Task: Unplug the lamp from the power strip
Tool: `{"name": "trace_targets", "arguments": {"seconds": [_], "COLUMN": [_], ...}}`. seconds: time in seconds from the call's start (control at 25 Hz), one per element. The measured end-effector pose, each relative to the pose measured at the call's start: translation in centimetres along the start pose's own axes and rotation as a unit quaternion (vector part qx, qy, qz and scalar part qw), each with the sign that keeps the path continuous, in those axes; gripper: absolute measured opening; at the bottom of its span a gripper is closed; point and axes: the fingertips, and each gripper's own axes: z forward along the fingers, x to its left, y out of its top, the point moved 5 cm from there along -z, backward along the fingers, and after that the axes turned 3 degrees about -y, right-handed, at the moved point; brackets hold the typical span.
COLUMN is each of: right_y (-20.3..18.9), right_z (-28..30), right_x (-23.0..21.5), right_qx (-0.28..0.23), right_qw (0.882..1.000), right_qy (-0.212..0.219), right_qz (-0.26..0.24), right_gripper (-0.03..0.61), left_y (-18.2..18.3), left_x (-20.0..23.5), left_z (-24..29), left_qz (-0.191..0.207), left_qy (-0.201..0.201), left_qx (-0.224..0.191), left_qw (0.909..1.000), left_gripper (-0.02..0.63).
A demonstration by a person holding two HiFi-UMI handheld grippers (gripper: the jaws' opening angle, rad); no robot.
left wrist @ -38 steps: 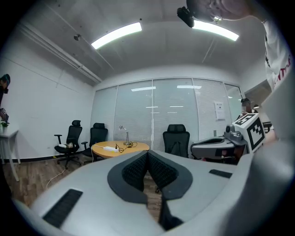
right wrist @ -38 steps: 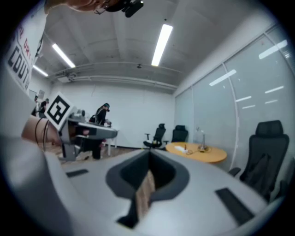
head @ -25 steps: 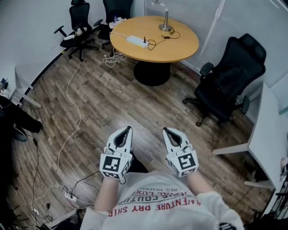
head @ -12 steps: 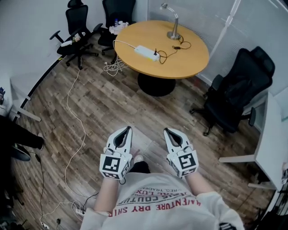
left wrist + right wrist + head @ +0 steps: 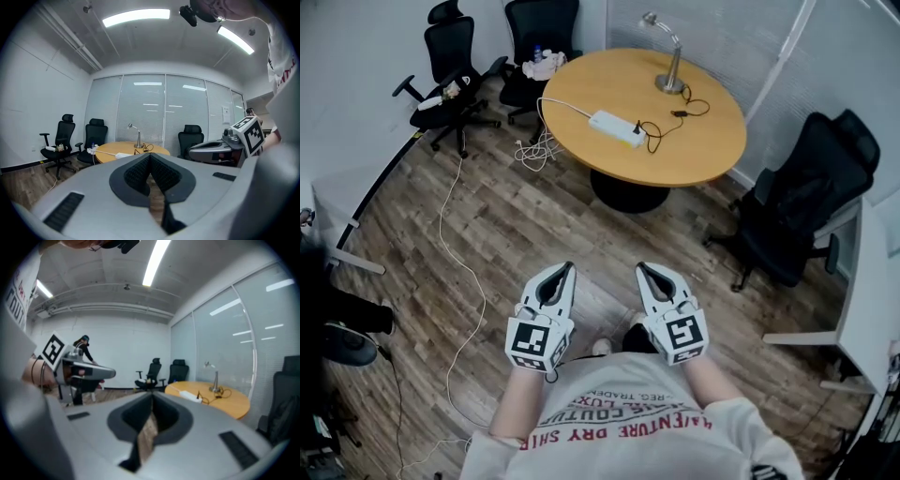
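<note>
Lamp plugged into power strip on table; left gripper, right gripper clenched, empty.

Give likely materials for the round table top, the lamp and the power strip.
Table top: wood or wood-look laminate. It is an even light tan with a smooth satin surface, and the grain is too fine to tell.
Lamp: probably metal, given the silvery grey stem, base and head with a slight sheen.
Power strip: most likely moulded plastic, a plain white matte block.
</note>
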Motion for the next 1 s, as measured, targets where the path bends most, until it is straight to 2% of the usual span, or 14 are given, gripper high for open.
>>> {"name": "trace_targets", "arguments": {"seconds": [0.32,0.52,0.68,0.84,1.0], "right_y": [0.0,0.8,2.5,2.7,2.9], "right_z": [8.0,14.5,19.6,24.1,27.7], "right_x": [-4.3,-9.4,-14.4,-20.1,-23.8], "right_qx": [0.001,-0.006,-0.009,0.001,0.007], "right_qw": [1.000,0.999,0.999,0.999,0.999], "right_qy": [0.020,0.033,0.041,0.042,0.040], "right_qz": [0.001,0.004,0.003,0.008,0.002], "right_gripper": [0.029,0.029,0.029,0.029,0.029], "left_y": [-0.5,0.9,3.0,4.2,5.2], "left_x": [5.2,8.1,11.2,13.1,15.0], "left_z": [6.1,12.4,18.6,25.5,30.8], "left_qz": [-0.003,0.013,0.016,0.024,0.027], "left_qy": [0.024,0.018,0.032,0.029,0.026], "left_qx": [0.005,0.013,0.013,0.014,0.009], "left_qw": [0.9997,0.9997,0.9993,0.9992,0.9993], "left_gripper": [0.028,0.028,0.028,0.028,0.028]}}
